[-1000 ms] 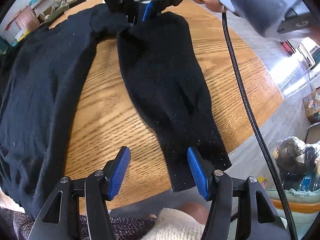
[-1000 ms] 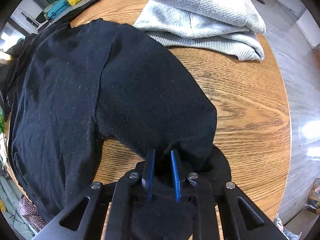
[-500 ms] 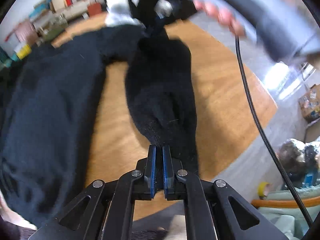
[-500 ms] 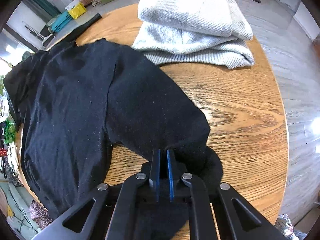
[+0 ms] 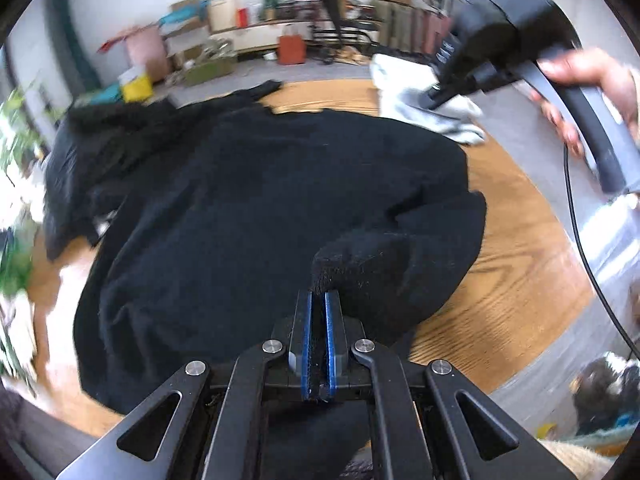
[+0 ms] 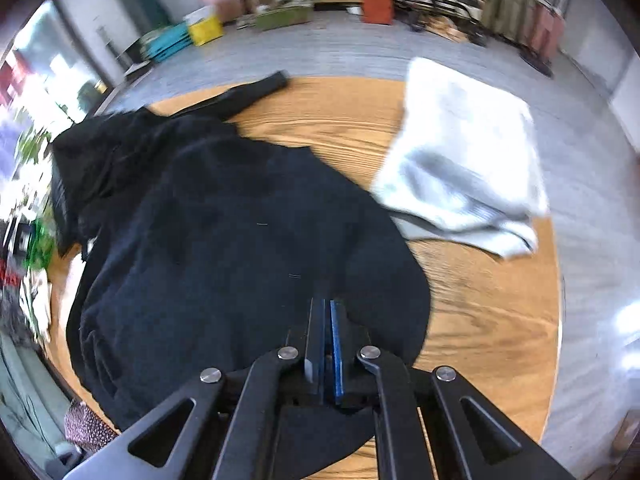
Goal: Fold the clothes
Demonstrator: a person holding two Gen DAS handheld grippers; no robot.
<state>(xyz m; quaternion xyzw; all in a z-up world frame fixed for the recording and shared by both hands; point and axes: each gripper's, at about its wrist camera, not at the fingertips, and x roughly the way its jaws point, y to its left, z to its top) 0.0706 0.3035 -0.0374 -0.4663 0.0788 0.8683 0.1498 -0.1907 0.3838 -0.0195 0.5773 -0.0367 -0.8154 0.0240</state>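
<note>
- Left gripper (image 5: 319, 300): jaws nearly together, pinching the cuff end of the black sleeve (image 5: 360, 256), which is lifted over the garment's body.
- Right gripper (image 6: 326, 308): jaws pressed close on black fabric.
- Black garment (image 6: 224, 240): spread across the round wooden table (image 6: 480, 320).
- Folded grey sweater (image 6: 460, 160): on the table's far right side.

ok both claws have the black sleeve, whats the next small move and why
Probably lower both and release. The left claw is shut on the cuff of the black knit sweater, the right claw is shut on its fabric, and the sleeve already lies across the body on the round wooden table, beside the folded grey sweater.
</note>
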